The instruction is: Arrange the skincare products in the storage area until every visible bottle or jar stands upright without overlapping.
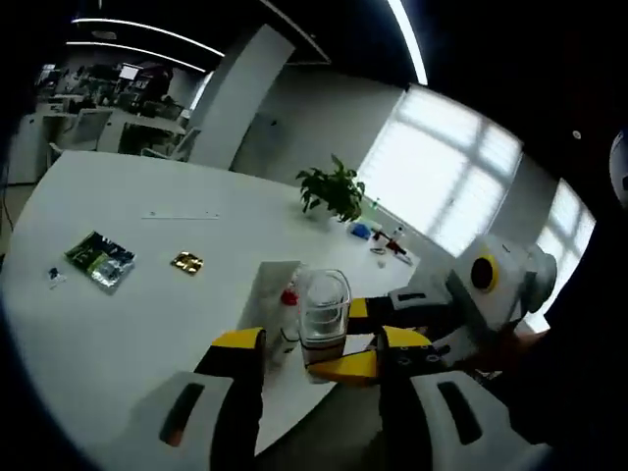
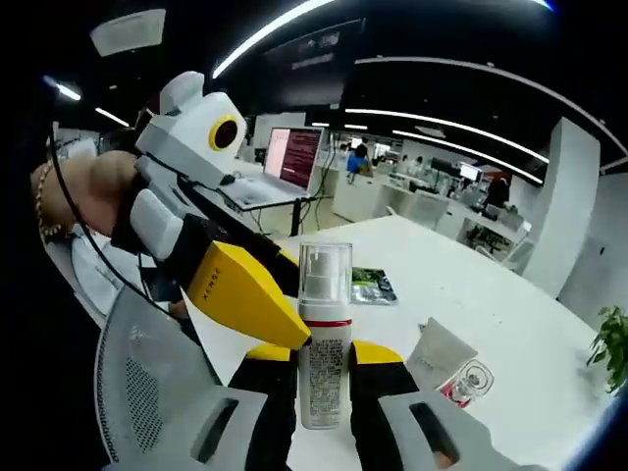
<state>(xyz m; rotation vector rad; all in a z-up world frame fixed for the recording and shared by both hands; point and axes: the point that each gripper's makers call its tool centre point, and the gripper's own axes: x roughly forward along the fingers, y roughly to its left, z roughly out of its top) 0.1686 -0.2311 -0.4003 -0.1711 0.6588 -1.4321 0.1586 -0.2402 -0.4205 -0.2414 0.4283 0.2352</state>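
A: What does the right claw (image 2: 324, 368) have hold of?

B: A slim pump bottle (image 2: 325, 339), upright. It has a clear, glossy cylindrical cap over a white pump, and a white body printed with fine dark text. The right claw's black jaws with yellow tips press against the body from both sides, closed down to the bottle's width.

A: And the left claw (image 1: 306, 345)?

B: In the left gripper view its yellow-tipped black jaws stand apart, with the same bottle (image 1: 323, 316) between them; the clear cap looks like ribbed glass there. Whether those jaws touch the bottle I cannot tell. The right claw (image 1: 378, 339) comes in from the right of the bottle, white shell with a yellow ring, its yellow jaw against the bottle's base.

A: Where does the bottle sit relative to the surface?

B: At the near edge of the smooth, matte white surface (image 1: 147, 255). Just behind the bottle lies a soft white tube (image 2: 438, 359) on its side, and beside the tube a small clear round jar (image 2: 472, 381) with a red part, tipped over.

A: Anything else near the bottle?

B: Well beyond it, a flat green packet (image 1: 100, 259) and a small gold wrapper (image 1: 186, 262) lie on the surface. Farther off stands a leafy potted plant (image 1: 334, 189). In the right gripper view the left claw (image 2: 245, 294) leans in from the left of the bottle, its broad yellow jaw touching the bottle's side, and a person's hand (image 2: 83, 191) grips it.
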